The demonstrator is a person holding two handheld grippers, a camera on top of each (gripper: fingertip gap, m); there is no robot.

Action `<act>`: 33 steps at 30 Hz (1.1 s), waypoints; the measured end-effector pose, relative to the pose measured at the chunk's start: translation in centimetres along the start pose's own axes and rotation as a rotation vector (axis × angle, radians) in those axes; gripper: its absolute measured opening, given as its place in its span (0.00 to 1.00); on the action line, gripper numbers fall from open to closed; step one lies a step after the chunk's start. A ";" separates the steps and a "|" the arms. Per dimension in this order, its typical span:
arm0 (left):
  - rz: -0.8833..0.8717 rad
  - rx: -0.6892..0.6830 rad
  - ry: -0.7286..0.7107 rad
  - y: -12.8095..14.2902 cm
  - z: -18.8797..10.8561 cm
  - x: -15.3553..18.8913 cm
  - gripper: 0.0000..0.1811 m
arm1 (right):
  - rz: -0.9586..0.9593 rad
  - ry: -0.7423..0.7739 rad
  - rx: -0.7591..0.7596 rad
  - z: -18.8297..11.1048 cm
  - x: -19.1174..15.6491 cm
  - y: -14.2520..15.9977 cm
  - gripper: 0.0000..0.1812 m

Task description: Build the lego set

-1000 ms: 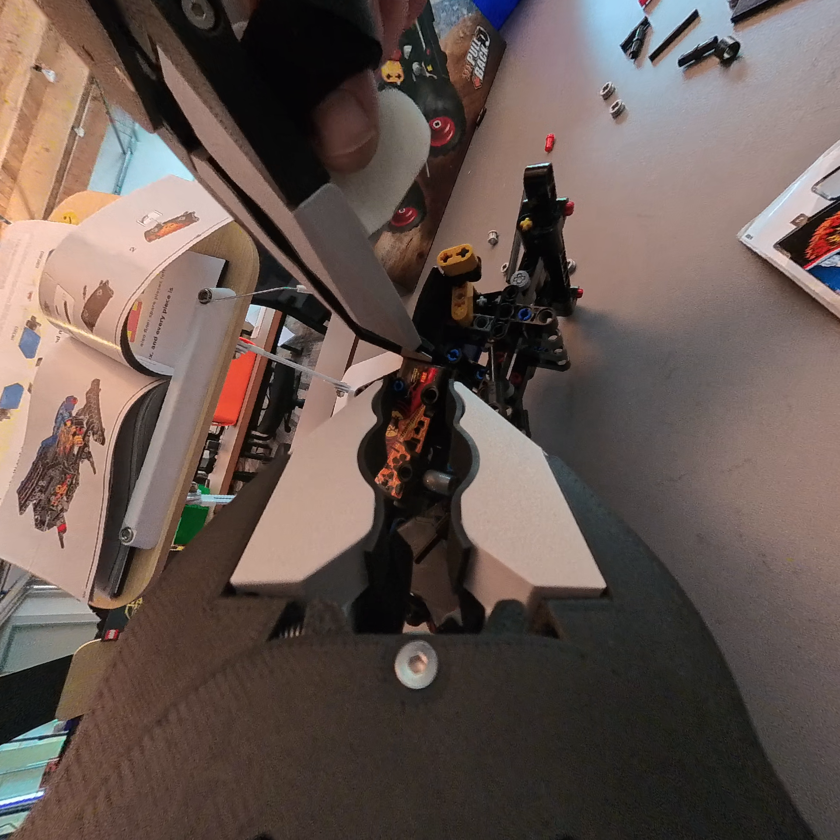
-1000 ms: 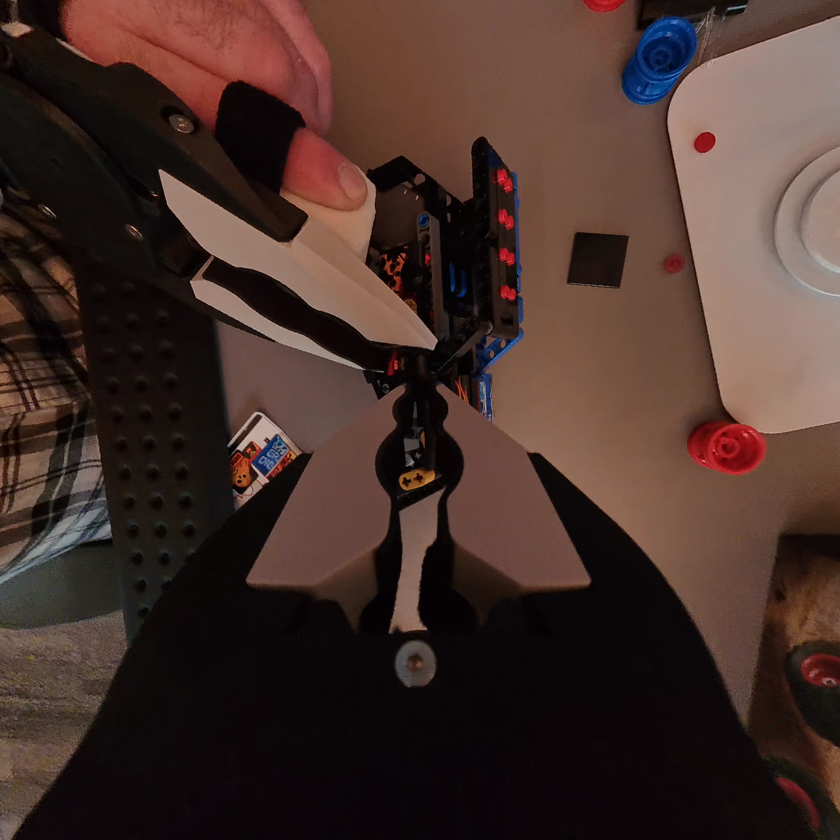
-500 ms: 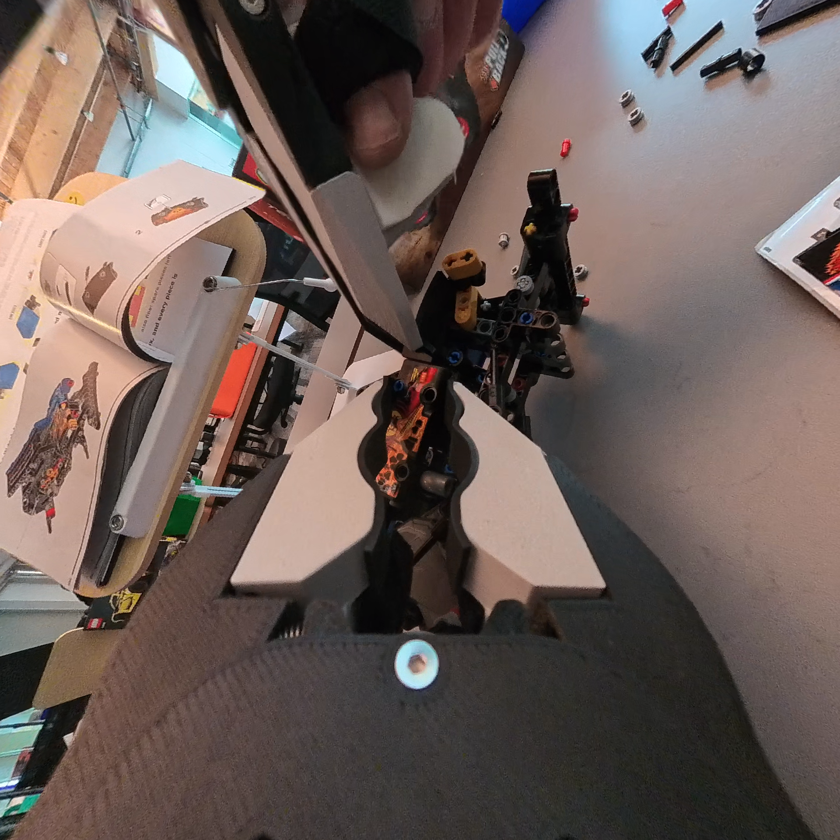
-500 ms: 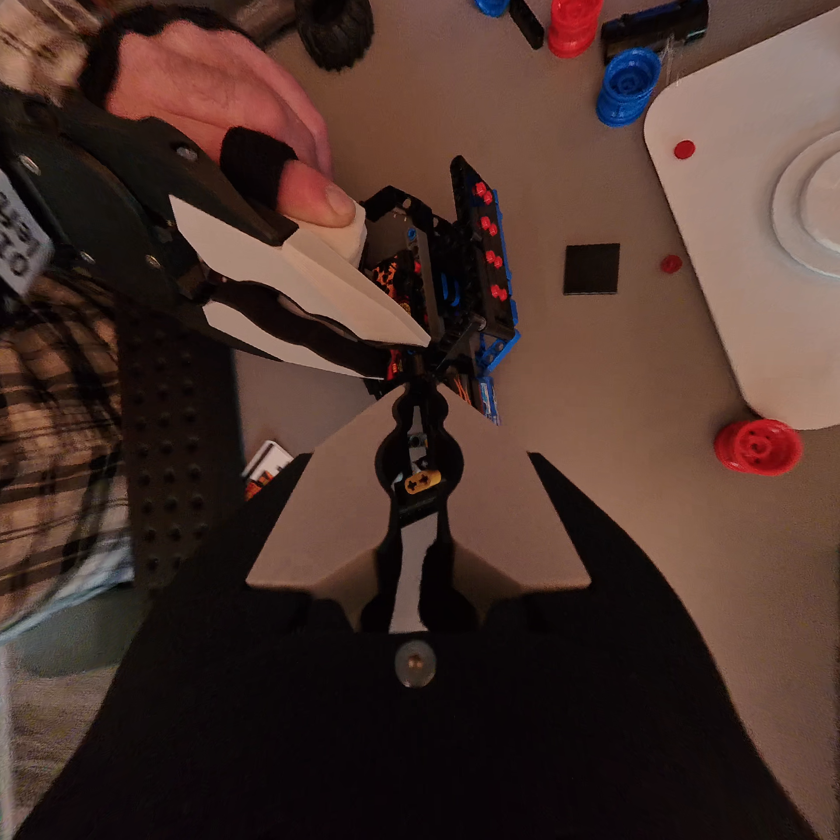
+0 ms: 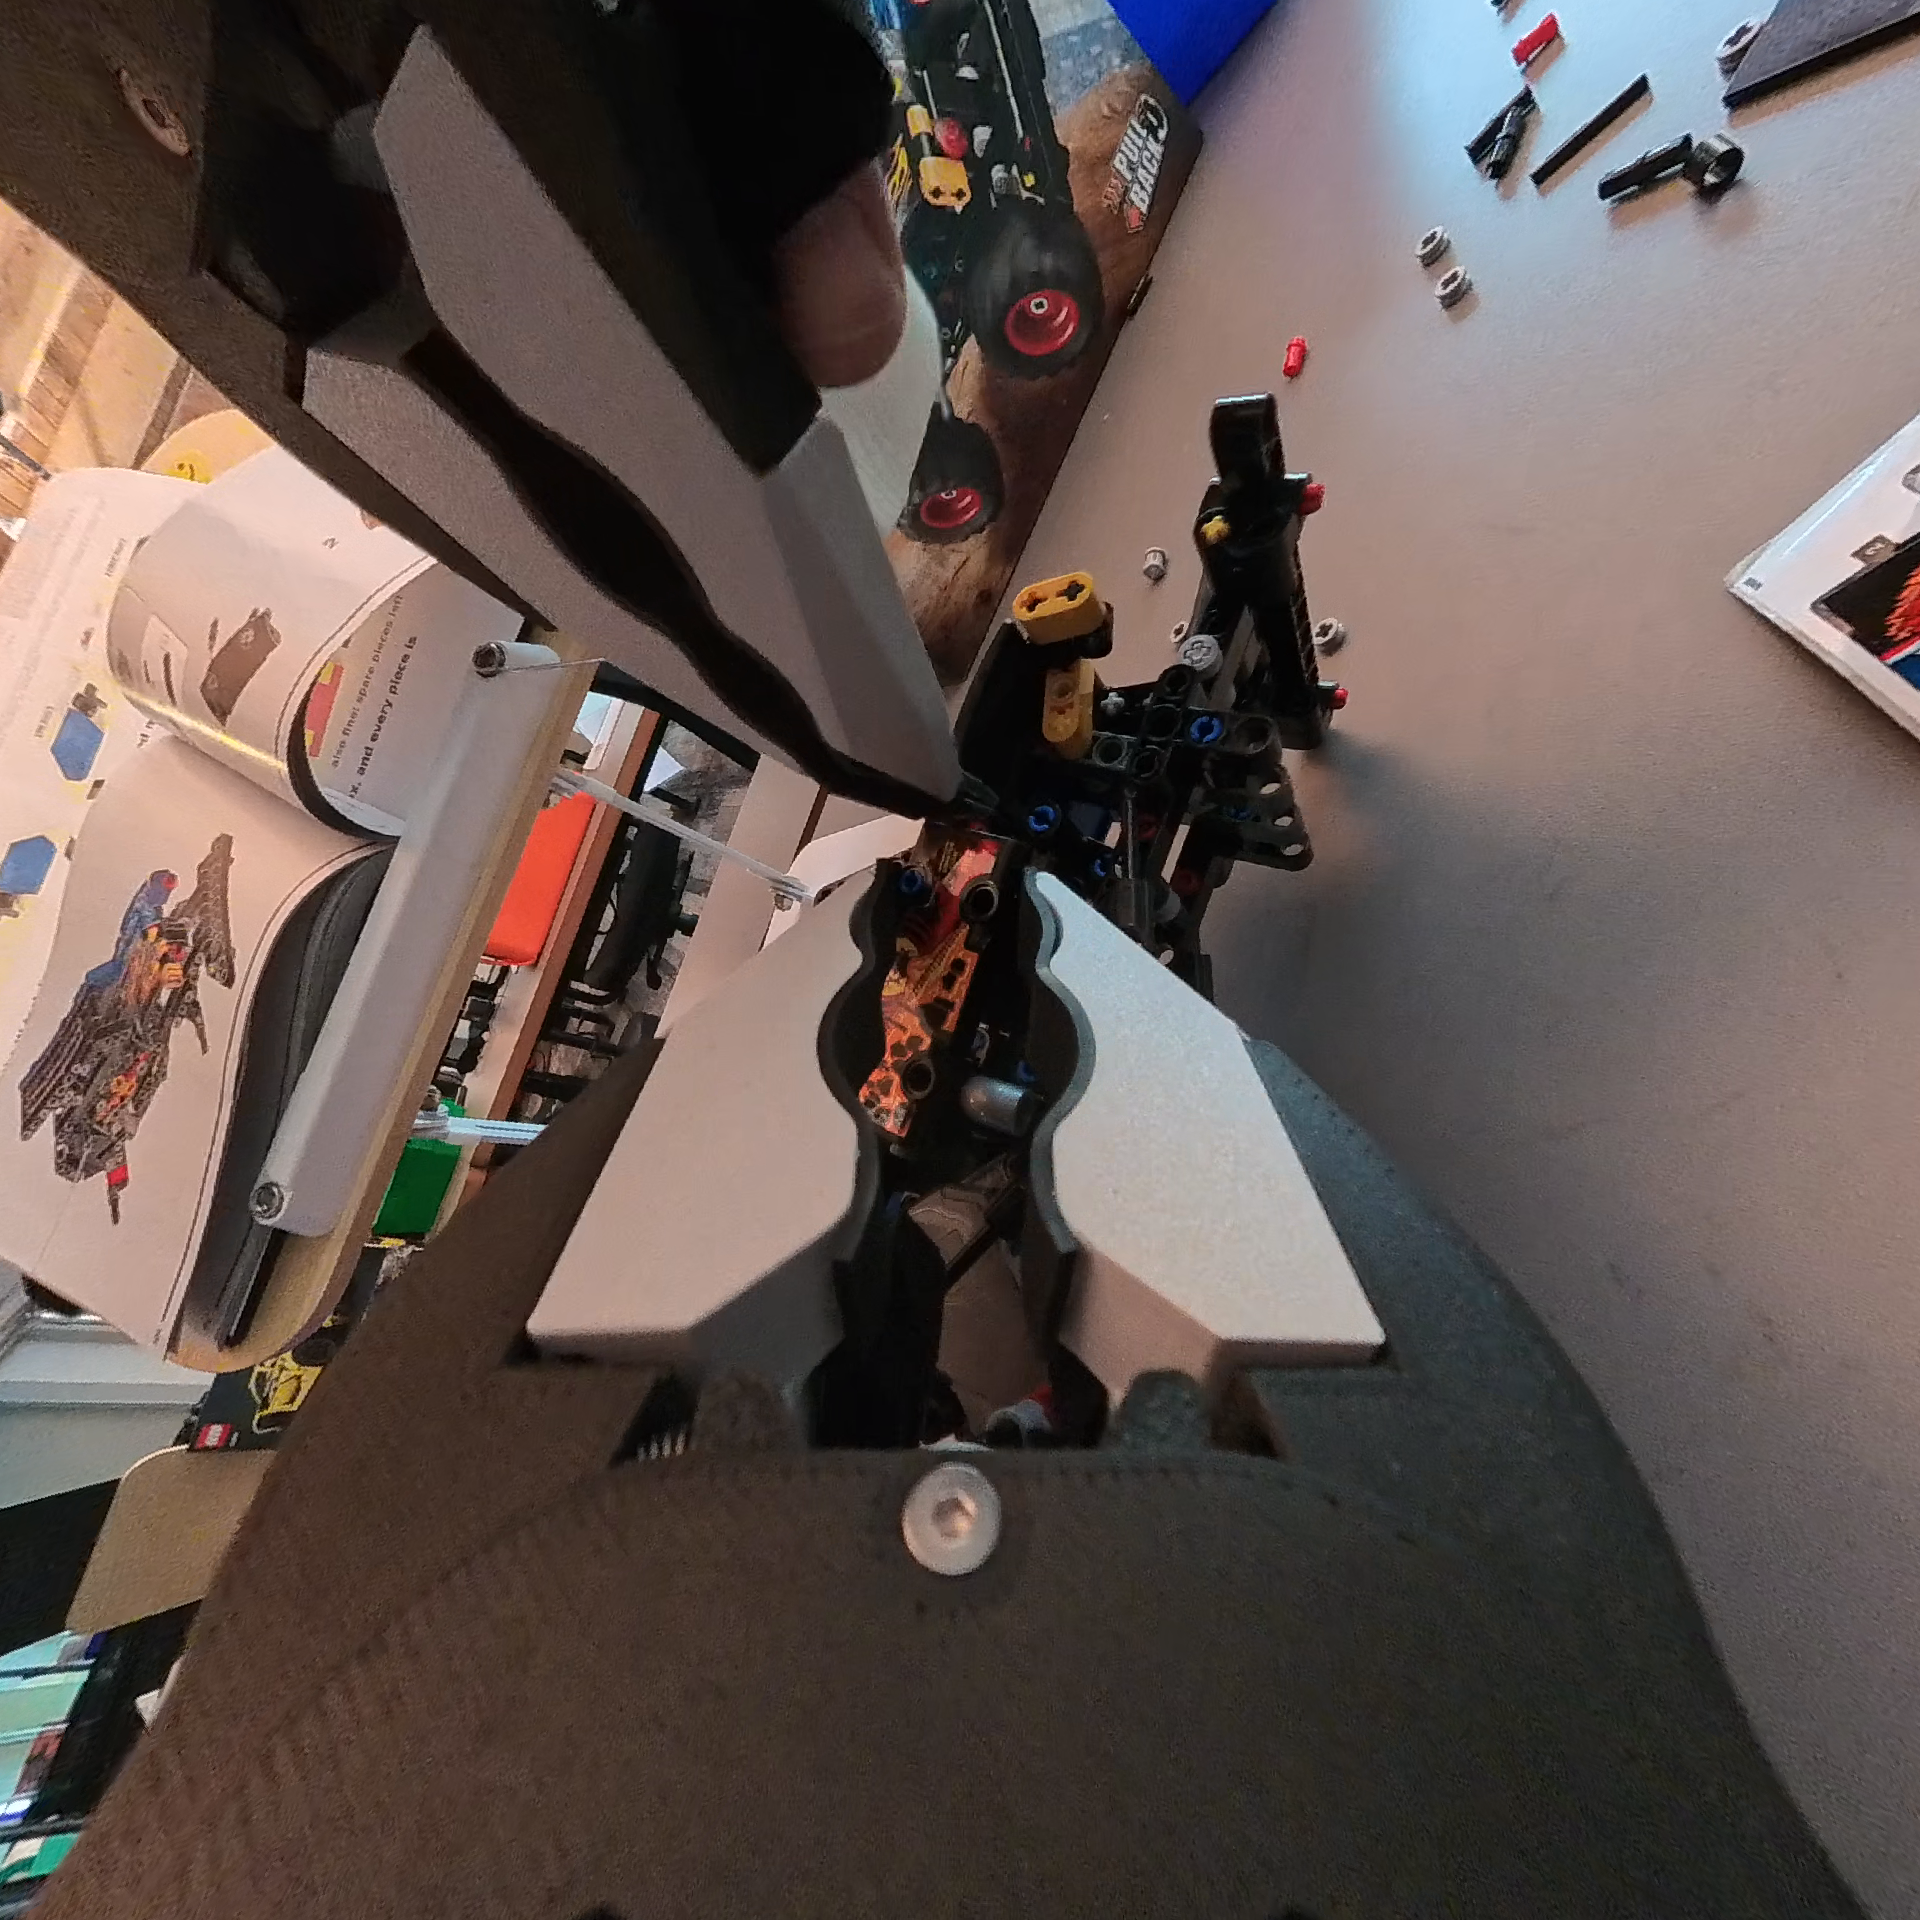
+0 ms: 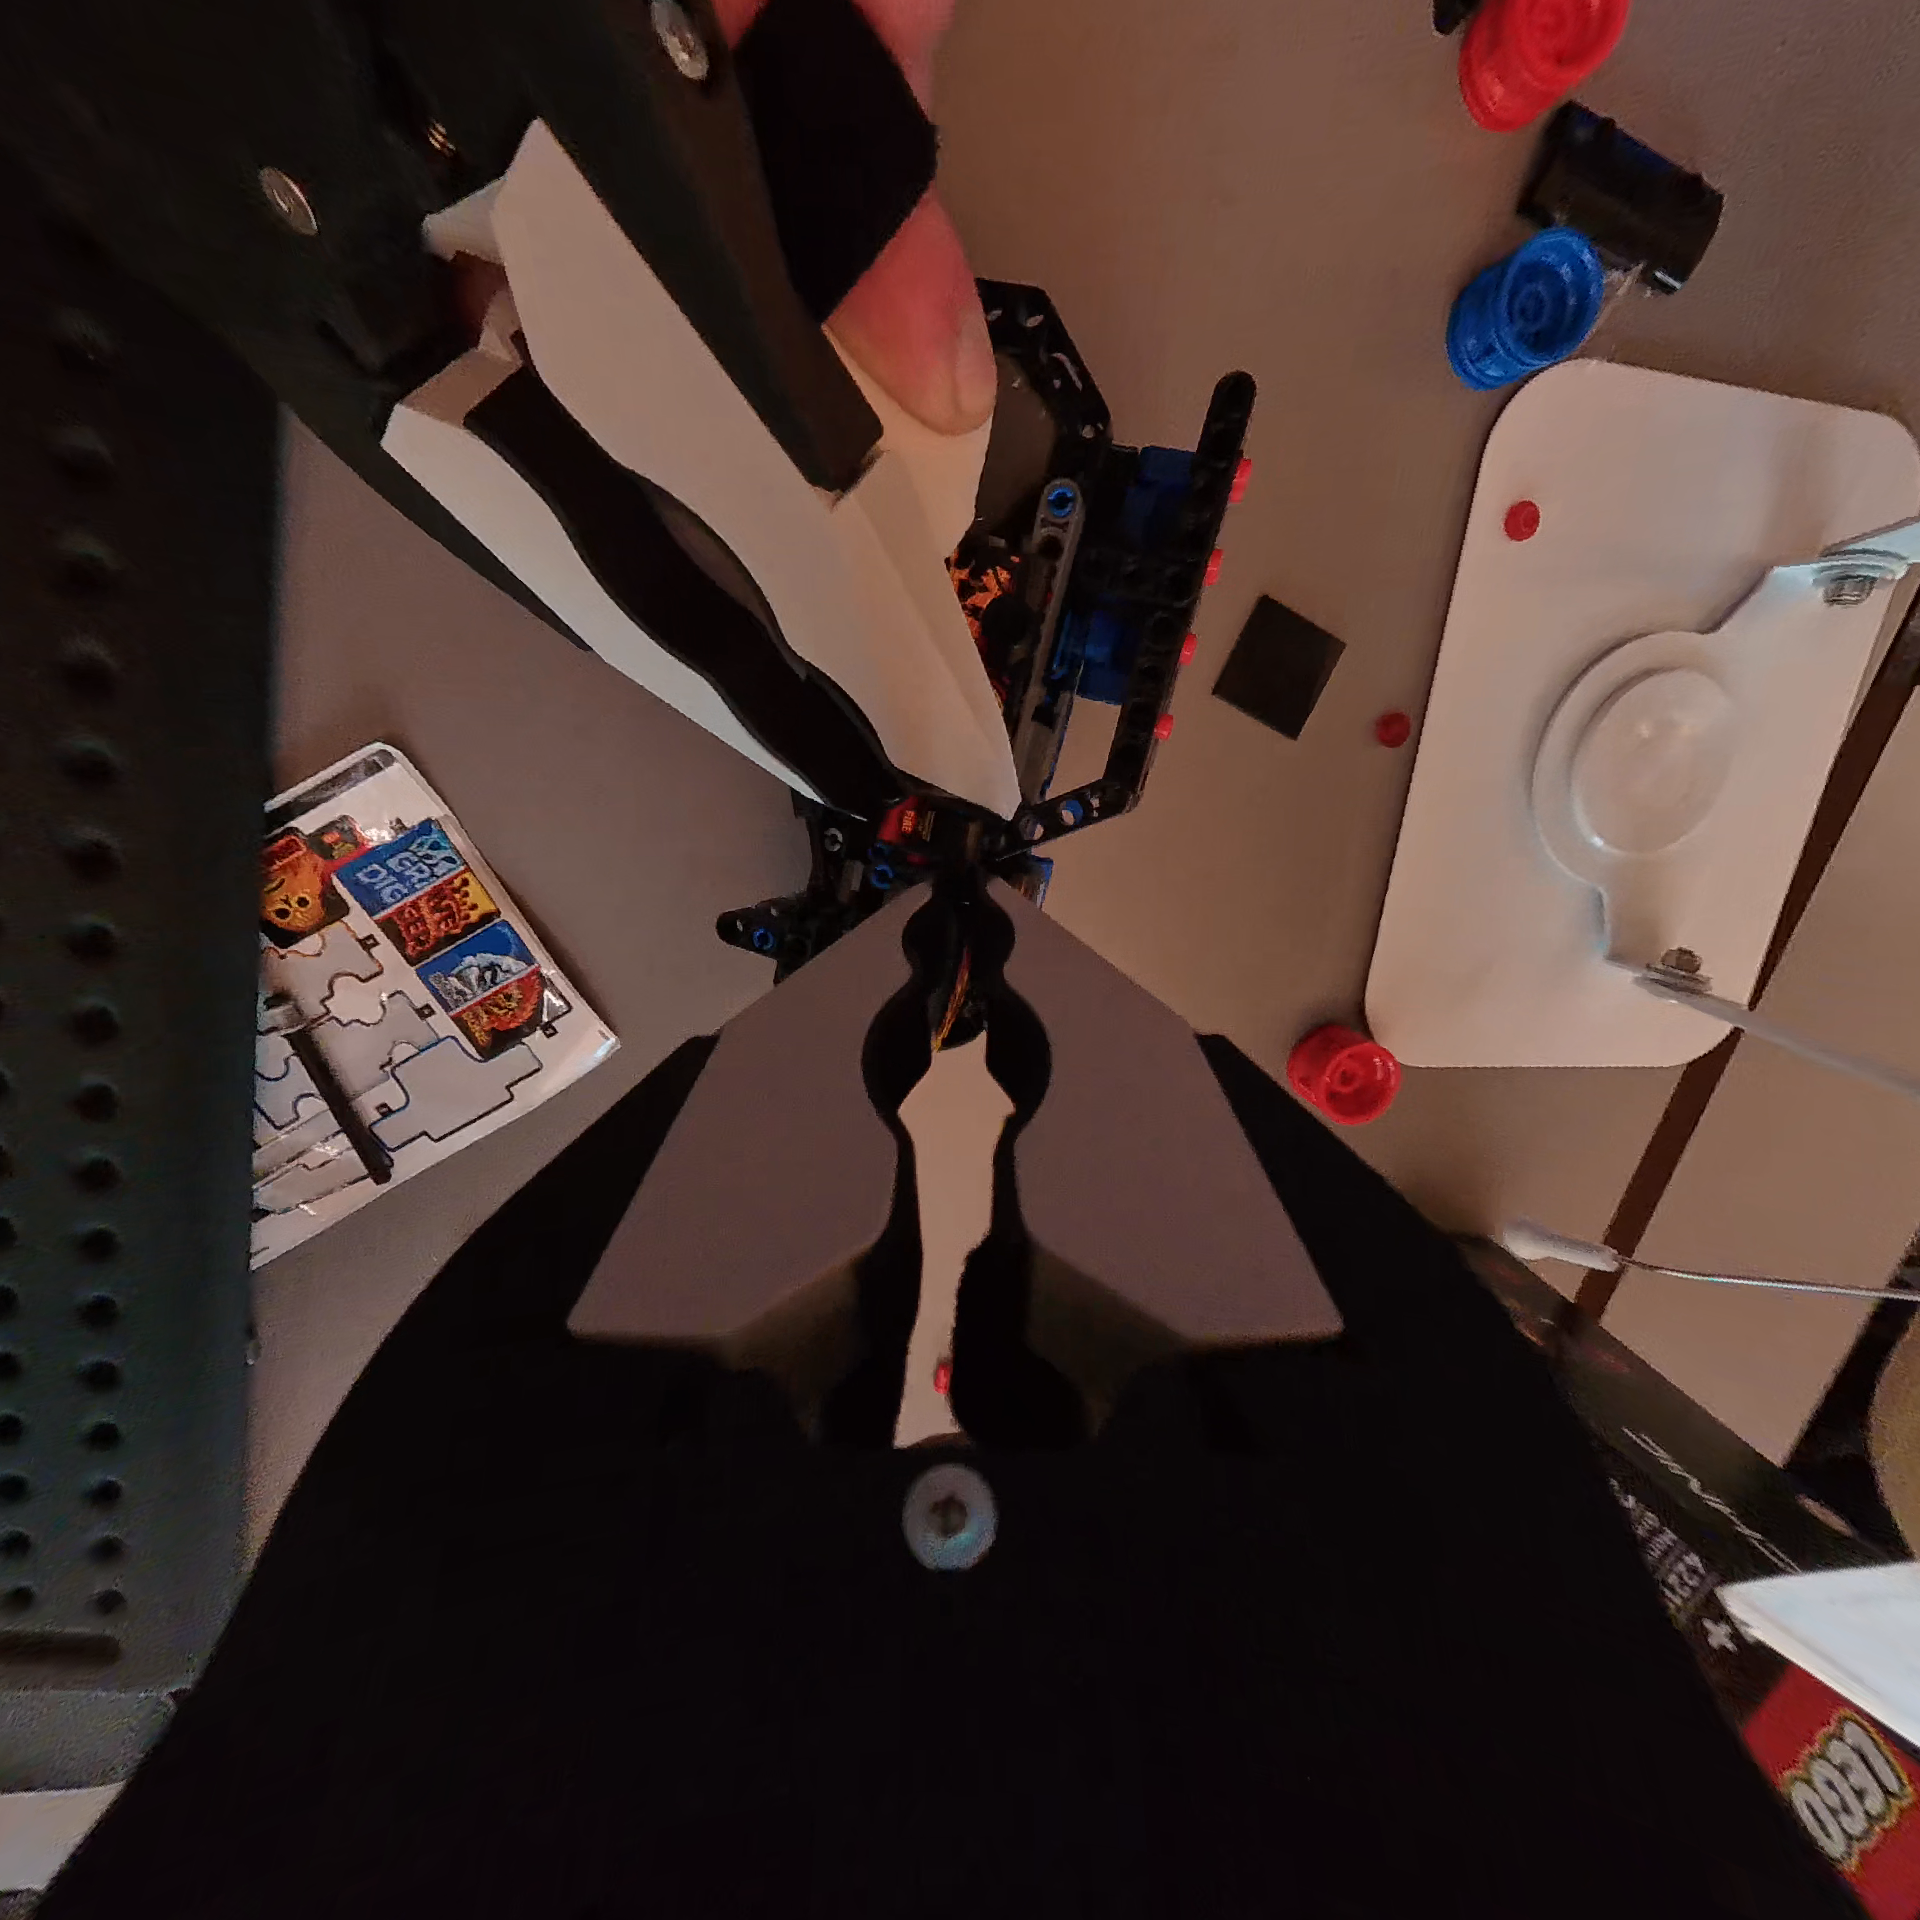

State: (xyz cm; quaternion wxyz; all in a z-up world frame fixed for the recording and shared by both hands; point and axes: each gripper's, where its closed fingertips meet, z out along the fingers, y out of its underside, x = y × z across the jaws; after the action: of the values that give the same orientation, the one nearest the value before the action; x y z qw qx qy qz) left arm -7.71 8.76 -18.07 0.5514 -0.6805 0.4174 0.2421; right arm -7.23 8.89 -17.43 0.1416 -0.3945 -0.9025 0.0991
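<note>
While both grippers grip the model (image 5: 1164, 748) above the bench (image 5: 1558, 1039), the build sits partway.
Left fingers (image 5: 1143, 1039) clamp its orange panel; right fingers (image 6: 1091, 1091) pinch its edge; wheels (image 6: 1340, 1075) lie loose, unfitted.

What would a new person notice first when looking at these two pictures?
Most striking is the half-built black lego model in the middle, with an orange flame-patterned part, clamped by the left gripper while the right gripper pinches it from the other side. Next come the open instruction booklet on its stand at the left of the left wrist view, and the red wheel and blue wheel on the table in the right wrist view.
</note>
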 end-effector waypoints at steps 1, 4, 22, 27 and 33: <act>0.000 0.002 0.000 0.0 0.0 0.0 0.11 | 0.005 -0.013 0.015 0.0 -0.1 -0.1 0.00; 0.002 0.002 -0.003 0.0 -0.1 0.0 0.11 | 0.032 -0.037 0.071 0.0 -0.1 -0.2 0.00; -0.011 -0.011 -0.022 0.2 0.0 -0.1 0.12 | 0.442 -0.140 0.403 -0.2 0.2 -0.5 0.00; -0.005 -0.011 -0.031 0.2 -0.1 -0.1 0.11 | 0.503 -0.172 0.465 -0.2 0.1 -0.7 0.00; -0.049 -0.034 -0.061 1.3 0.2 -1.2 0.12 | 0.503 -0.161 0.519 -0.3 -0.8 -1.6 0.00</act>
State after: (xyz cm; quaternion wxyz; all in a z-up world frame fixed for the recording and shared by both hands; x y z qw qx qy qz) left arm -9.42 9.28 -17.89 0.5579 -0.6923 0.3793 0.2563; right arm -7.71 7.29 -16.78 0.1368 -0.5459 -0.7304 0.3870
